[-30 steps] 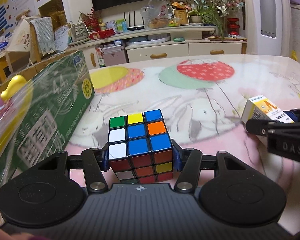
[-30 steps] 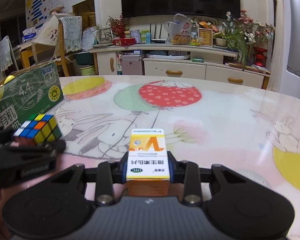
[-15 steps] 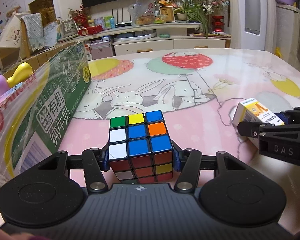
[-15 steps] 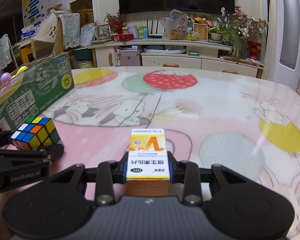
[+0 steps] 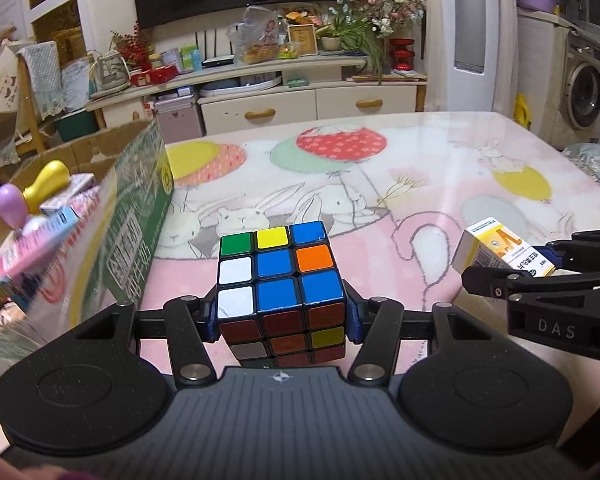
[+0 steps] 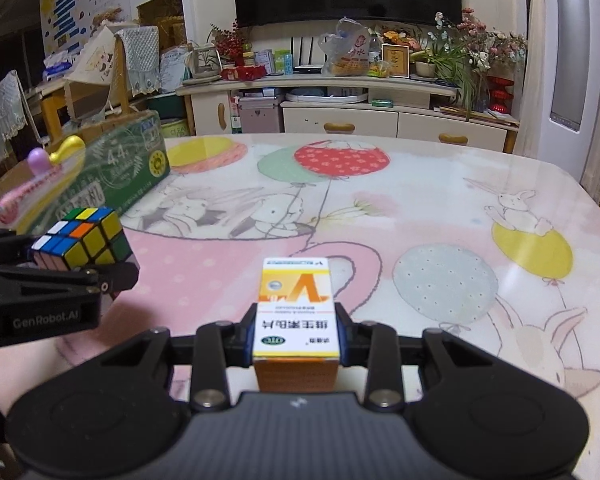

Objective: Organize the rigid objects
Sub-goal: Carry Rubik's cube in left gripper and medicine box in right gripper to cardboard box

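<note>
"das" on right hand-held gripper

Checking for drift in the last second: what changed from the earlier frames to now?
Both grippers rose and drew back from the table: the green cardboard carton now shows its open top with the toys inside, and more tabletop is visible. Nothing was grasped or released. The left gripper is still shut on the multicoloured plastic puzzle cube, and the right gripper still shut on the small yellow-and-white medicine box.
</note>
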A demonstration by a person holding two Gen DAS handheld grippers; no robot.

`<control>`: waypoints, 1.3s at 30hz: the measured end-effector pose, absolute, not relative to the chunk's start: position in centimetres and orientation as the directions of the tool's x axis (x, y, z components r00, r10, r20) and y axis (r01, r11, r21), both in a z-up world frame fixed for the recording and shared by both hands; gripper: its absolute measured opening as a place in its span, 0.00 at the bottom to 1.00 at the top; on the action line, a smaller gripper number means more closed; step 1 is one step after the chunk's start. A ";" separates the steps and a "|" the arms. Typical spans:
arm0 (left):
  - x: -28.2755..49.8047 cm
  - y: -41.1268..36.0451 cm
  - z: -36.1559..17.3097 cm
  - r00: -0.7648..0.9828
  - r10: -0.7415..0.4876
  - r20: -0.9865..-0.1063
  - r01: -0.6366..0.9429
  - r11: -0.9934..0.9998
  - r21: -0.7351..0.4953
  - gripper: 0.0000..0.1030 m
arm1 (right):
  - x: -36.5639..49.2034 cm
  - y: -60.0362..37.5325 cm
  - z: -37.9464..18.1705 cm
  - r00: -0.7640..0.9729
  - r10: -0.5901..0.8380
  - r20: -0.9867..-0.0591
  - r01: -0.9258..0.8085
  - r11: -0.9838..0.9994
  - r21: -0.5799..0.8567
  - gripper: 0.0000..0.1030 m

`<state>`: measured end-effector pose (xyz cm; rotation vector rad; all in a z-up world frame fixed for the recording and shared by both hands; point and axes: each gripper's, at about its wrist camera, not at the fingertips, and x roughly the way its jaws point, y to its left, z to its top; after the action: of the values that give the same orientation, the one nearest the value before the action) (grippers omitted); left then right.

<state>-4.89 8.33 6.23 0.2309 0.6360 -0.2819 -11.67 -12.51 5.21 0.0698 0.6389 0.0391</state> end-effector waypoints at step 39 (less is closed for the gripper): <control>0.7 23.7 13.3 0.812 -0.035 -0.582 0.030 0.999 -0.017 0.66 | -1.3 4.9 16.2 0.804 0.343 -0.486 -0.346 0.934 0.088 0.33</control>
<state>0.75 23.72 13.34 -0.0072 0.6220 -0.0346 -1.34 4.89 16.19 -0.0048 0.5193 0.3688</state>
